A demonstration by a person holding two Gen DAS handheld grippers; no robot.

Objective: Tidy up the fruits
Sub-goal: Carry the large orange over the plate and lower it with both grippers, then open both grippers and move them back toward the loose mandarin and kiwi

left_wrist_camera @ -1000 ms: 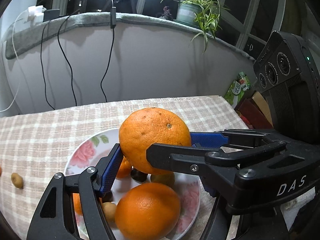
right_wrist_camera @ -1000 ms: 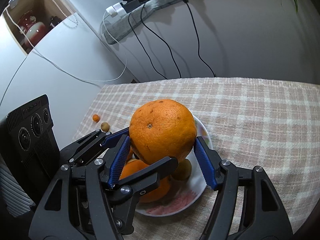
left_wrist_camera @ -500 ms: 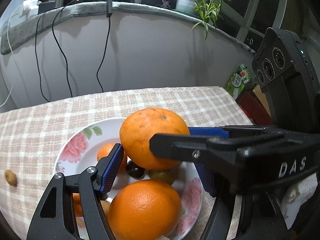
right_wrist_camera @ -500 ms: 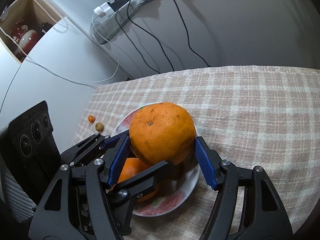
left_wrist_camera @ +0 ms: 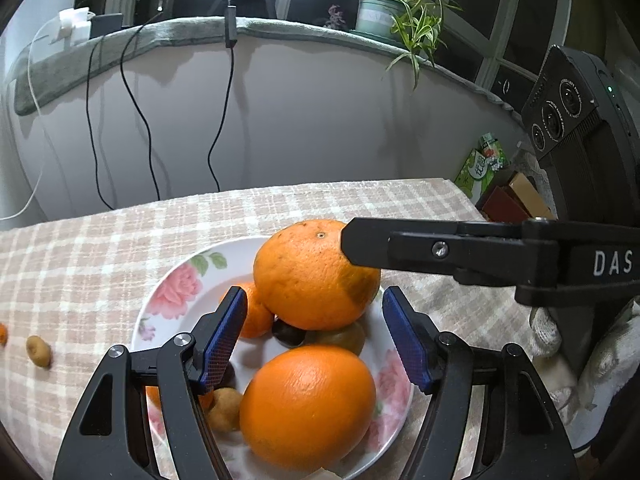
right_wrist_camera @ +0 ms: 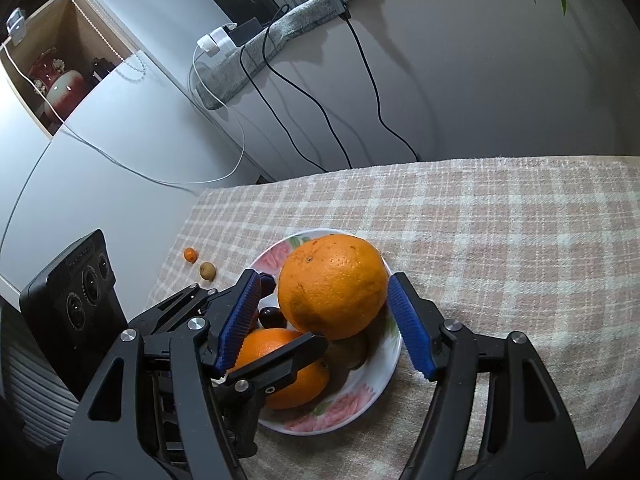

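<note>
A big orange (left_wrist_camera: 316, 276) (right_wrist_camera: 332, 284) rests on the fruit heaped in a flowered plate (left_wrist_camera: 224, 264) (right_wrist_camera: 360, 384). Under it lie a kiwi (left_wrist_camera: 344, 336), a dark plum (left_wrist_camera: 288, 332) and a small orange (left_wrist_camera: 252, 312). A second big orange (left_wrist_camera: 308, 404) sits nearer. My right gripper (right_wrist_camera: 324, 278) stands around the top orange: its right pad touches the peel, and a gap shows at the left pad. My left gripper (left_wrist_camera: 314, 296) is open, with its pads short of the orange. One right finger (left_wrist_camera: 400, 244) touches the orange's upper right.
A small brown fruit (left_wrist_camera: 38, 350) (right_wrist_camera: 207, 270) and a tiny orange one (right_wrist_camera: 191, 255) lie on the checked cloth (right_wrist_camera: 500, 240) left of the plate. Cables hang down the wall behind. Boxes (left_wrist_camera: 508, 196) stand past the table's right edge. A gloved hand (left_wrist_camera: 560, 332) holds the right gripper.
The top orange has come down from above the plate onto the fruit pile. My left gripper has drawn back off it. A gap has appeared beside the right gripper's left pad.
</note>
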